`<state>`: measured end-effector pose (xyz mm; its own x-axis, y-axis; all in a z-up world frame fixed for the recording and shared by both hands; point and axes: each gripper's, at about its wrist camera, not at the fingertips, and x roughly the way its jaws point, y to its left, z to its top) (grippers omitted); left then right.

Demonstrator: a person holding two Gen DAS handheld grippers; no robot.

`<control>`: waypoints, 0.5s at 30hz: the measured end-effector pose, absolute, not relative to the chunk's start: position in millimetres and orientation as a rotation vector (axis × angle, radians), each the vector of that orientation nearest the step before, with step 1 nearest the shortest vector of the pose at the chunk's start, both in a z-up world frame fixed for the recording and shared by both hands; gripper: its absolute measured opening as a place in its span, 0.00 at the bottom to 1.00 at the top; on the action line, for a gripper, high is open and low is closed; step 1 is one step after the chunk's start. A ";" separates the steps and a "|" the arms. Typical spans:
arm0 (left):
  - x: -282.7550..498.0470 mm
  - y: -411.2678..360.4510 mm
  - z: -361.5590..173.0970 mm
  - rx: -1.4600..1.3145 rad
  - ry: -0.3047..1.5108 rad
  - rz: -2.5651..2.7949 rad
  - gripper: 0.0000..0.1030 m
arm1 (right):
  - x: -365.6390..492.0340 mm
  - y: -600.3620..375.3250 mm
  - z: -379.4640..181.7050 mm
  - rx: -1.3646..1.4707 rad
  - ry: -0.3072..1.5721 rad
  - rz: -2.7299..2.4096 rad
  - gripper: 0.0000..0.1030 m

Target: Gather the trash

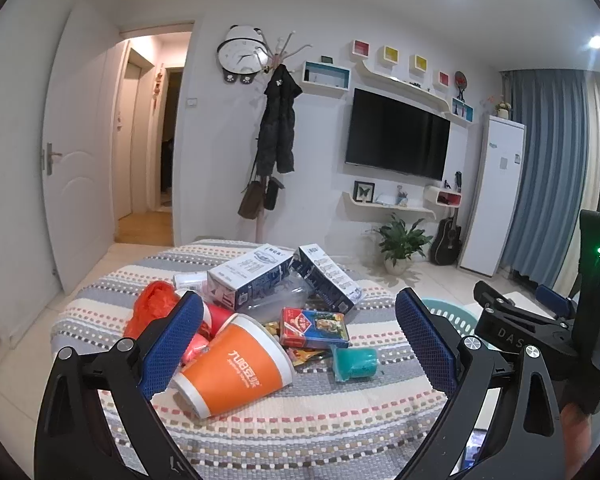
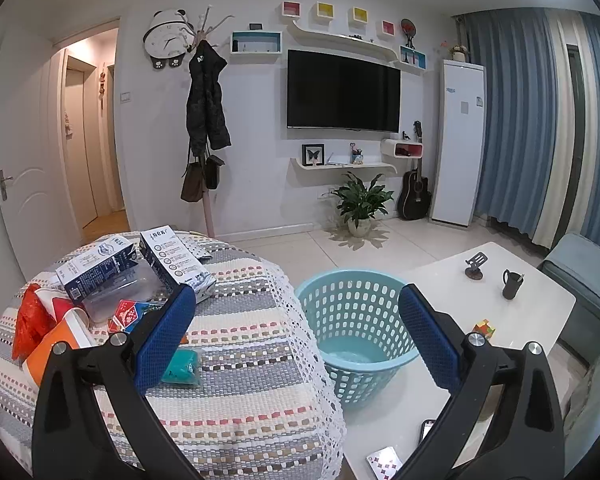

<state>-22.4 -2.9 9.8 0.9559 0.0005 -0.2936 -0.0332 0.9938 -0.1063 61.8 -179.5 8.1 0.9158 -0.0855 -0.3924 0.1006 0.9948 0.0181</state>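
Trash lies in a pile on a round table with a striped cloth [image 1: 300,420]: an orange paper cup [image 1: 236,364] on its side, a red plastic bag [image 1: 152,304], two blue-white cartons [image 1: 252,276] [image 1: 328,276], a small red box [image 1: 314,328], a teal crumpled piece [image 1: 356,362]. My left gripper [image 1: 300,344] is open and empty, just above the cup. My right gripper [image 2: 300,336] is open and empty, over the gap between the table edge and a light blue basket [image 2: 356,292]. The teal piece [image 2: 182,366] and cartons [image 2: 176,260] also show in the right wrist view.
The basket stands on a white low table [image 2: 440,280] right of the round table, with a black mug [image 2: 512,284], a phone stand [image 2: 476,266], a cube [image 2: 484,328] and a phone [image 2: 428,428]. A sofa [image 2: 584,268] is far right.
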 end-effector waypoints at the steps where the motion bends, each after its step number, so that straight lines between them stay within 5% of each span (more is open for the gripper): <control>1: -23.9 -2.4 11.5 -0.115 0.294 0.011 0.91 | 61.8 -178.7 7.9 0.037 0.402 -0.096 0.94; 15: -26.6 -3.4 11.2 -0.135 0.304 -0.002 0.91 | 62.0 -182.5 8.1 0.049 0.412 -0.087 0.94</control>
